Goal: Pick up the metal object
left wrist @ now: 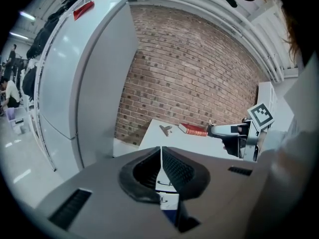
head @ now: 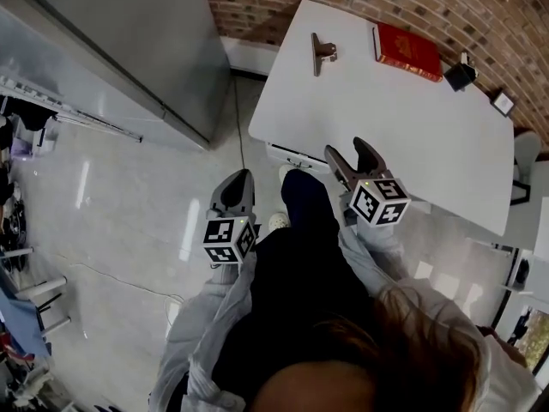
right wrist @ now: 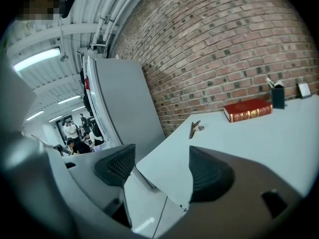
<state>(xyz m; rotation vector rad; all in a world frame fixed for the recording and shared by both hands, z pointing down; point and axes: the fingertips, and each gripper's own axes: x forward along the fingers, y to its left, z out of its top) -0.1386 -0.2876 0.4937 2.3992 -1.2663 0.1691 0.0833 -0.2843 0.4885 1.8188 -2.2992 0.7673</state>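
The metal clip (head: 322, 52) lies on the far end of the white counter (head: 412, 144), near the brick wall (head: 480, 7). A red book (head: 407, 50) lies just beside it, with a small black holder (head: 461, 75) past the book. The right claw (head: 347, 147) hangs over the counter's near edge, jaws apart and empty, well apart from the clip. The left claw (head: 239, 178) hovers over the floor (head: 129, 196), jaws together on nothing.

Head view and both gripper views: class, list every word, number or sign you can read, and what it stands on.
No text is readable.
red book: gilt marks, too small.
red label on grey cabinet: blurred.
marker cubes: square patterns, no letters.
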